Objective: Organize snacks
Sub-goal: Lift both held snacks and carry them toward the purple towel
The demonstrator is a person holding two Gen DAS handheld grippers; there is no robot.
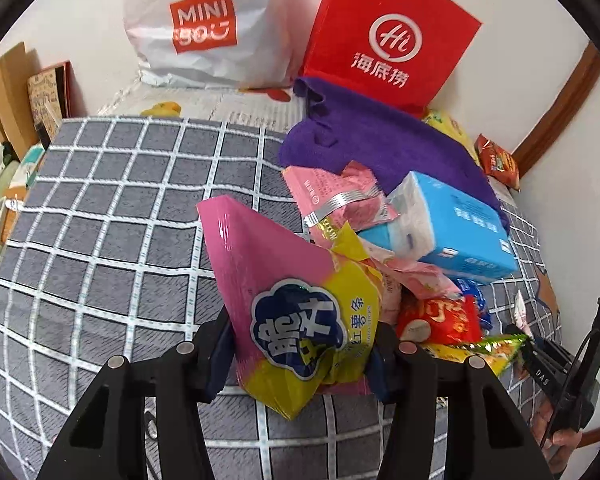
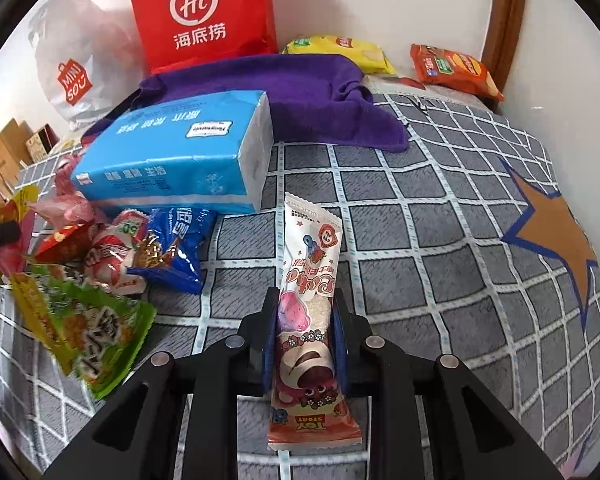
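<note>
Two snack packets are held above a grey checked bedspread, one in each gripper

Nearest in the left wrist view, a pink and yellow chip bag (image 1: 300, 304) is pinched between the fingers of the left gripper (image 1: 302, 354), lifted clear of the bedspread (image 1: 112, 216); in the right wrist view a long pink-and-white snack bar (image 2: 310, 320) is clamped upright between the fingers of the right gripper (image 2: 305, 336). Just beyond, a heap of small snack packets (image 2: 112, 264) is seen on the bedspread, with a blue tissue pack (image 2: 180, 152) beside it. Further back a purple cloth (image 2: 300, 92) is spread, then a yellow packet (image 2: 340, 50) and an orange packet (image 2: 454, 68), and against the wall a red paper bag (image 2: 204, 12) and a white plastic bag (image 1: 204, 24) are propped
</note>
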